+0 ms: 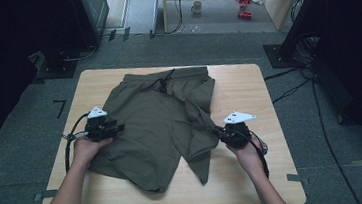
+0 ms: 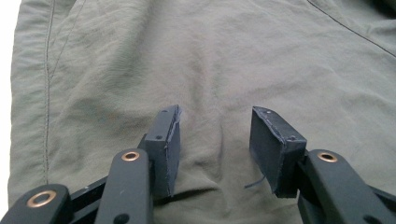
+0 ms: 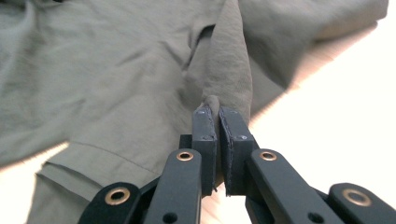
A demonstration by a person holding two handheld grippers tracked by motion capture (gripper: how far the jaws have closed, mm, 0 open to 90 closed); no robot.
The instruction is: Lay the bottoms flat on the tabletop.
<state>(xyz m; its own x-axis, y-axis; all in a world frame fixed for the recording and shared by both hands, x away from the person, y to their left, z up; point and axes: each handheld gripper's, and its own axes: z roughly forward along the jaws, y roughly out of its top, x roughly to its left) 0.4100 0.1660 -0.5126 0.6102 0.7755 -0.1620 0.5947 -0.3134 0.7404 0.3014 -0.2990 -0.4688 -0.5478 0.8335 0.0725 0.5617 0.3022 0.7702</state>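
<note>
Right gripper (image 3: pixel 218 114) pinches shorts (image 1: pixel 156 129) leg edge, bulk lying leftward; left gripper (image 2: pixel 215 135) spread (pressing cloth).

One shorts (image 1: pixel 159 129) – one table (image 1: pixel 240 88) – two grippers: left gripper (image 1: pixel 121 129), right gripper (image 1: pixel 217 129).

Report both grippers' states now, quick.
Left gripper: jaws open, resting over the olive-green fabric shorts, gripping nothing.
Right gripper: jaws closed on a pinched fold of the shorts.
</note>
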